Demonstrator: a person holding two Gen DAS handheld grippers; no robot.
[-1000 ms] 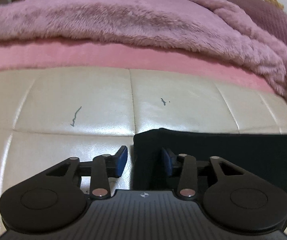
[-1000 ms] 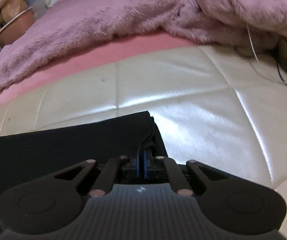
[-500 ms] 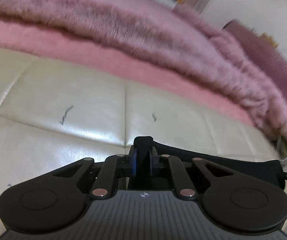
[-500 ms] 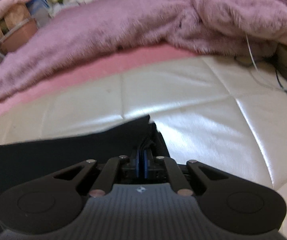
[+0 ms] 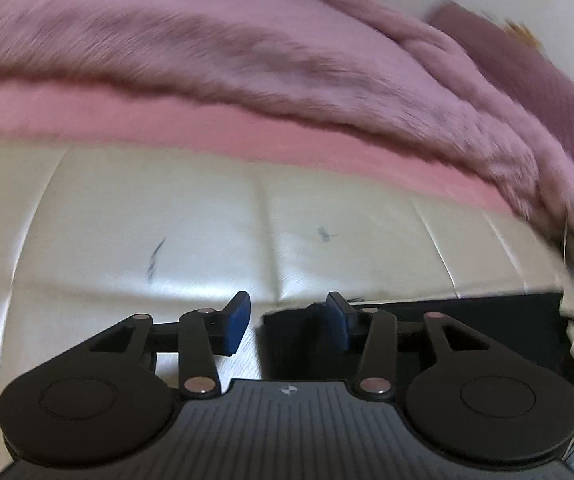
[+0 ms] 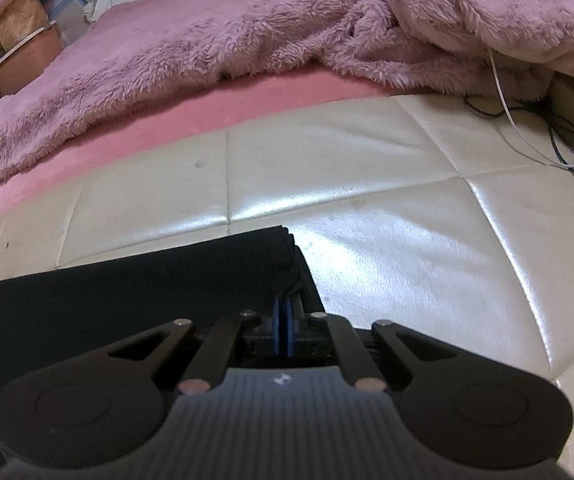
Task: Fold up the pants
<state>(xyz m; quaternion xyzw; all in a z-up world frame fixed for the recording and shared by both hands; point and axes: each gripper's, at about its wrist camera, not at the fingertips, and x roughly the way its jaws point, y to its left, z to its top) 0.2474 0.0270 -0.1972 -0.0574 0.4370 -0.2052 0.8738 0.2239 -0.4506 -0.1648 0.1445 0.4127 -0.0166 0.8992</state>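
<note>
The black pants [image 6: 135,292] lie folded flat on a cream quilted leather surface [image 6: 387,240]. In the left wrist view the pants [image 5: 487,332] lie low and to the right. My left gripper [image 5: 287,324] is open and empty, its fingers straddling the left end of the pants. My right gripper [image 6: 283,330] is shut, its blue pads together at the right edge of the pants, apparently pinching the fabric there.
A fluffy pink blanket [image 6: 247,32] and a pink sheet [image 6: 207,112] lie behind the cream surface. White and dark cables [image 6: 547,140] trail at the far right. A pink basket [image 6: 19,60] stands at the back left.
My left gripper shut on the pants' left end half a second ago and has now opened and let go. The right gripper stays shut on the right edge.
</note>
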